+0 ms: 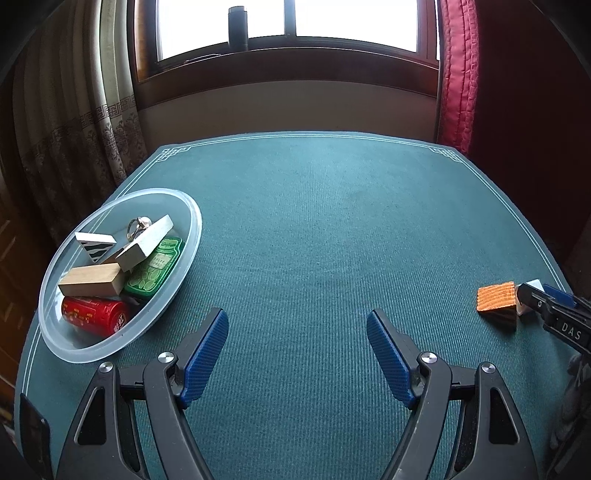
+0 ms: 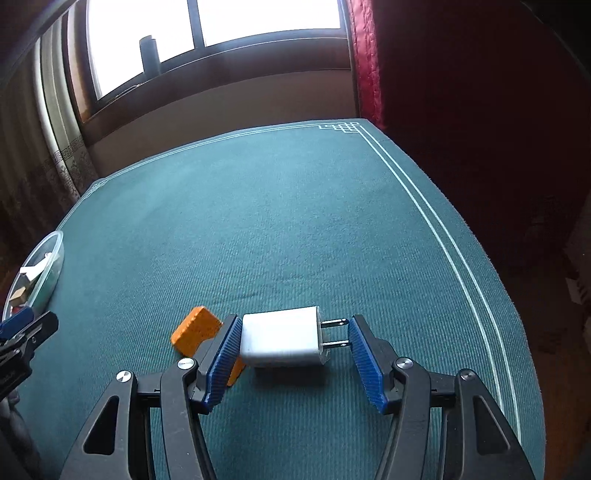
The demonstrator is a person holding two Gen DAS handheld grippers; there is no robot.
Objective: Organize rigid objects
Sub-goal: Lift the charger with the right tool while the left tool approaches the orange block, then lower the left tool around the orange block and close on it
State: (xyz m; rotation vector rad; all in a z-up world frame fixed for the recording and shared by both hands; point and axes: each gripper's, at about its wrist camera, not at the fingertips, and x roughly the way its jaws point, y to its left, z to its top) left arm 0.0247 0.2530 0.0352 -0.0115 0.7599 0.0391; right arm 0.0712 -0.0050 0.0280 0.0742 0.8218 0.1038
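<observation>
The right tongs (image 2: 291,354) straddle the white plug adapter (image 2: 282,339) lying on the green bench (image 2: 295,221); better to close squarely across body and prongs, clear of the orange block (image 2: 195,330) just beside it; its jaws are wide, left pad touching the adapter; the left tongs (image 1: 297,354) gape empty near the filled clear bowl (image 1: 184,266).

A table (image 1: 332,229) covered in teal cloth with white border lines stands below a bright, overexposed window (image 1: 288,22). Dark cylinder (image 1: 238,27) on the sill. Patterned beige curtain (image 1: 74,110) at left, red curtain (image 1: 458,74) at right.
</observation>
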